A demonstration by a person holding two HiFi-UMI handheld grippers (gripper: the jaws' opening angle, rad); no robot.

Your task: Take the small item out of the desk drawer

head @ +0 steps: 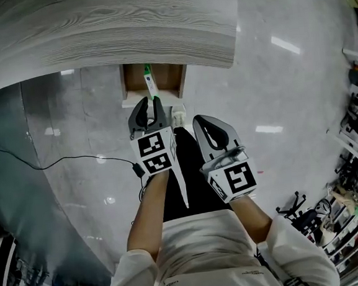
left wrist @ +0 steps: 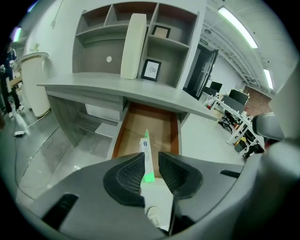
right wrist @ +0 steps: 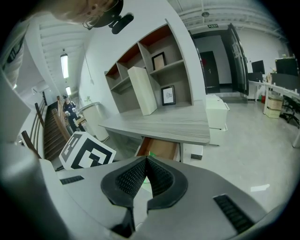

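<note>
A slim white tube with a green end (left wrist: 146,154) is sitting between the jaws of the left gripper (left wrist: 151,157), close against the left pad with a gap showing at the right pad, so the jaws are standing apart, not pinching it. Just beyond those jaw tips the open brown wooden drawer (left wrist: 159,123) is lying under the grey wood-grain desk top (left wrist: 140,91), and the tube's far tip is pointing over it. The right gripper (right wrist: 146,159), beside the left one, is holding its jaws together with nothing between them.
</note>
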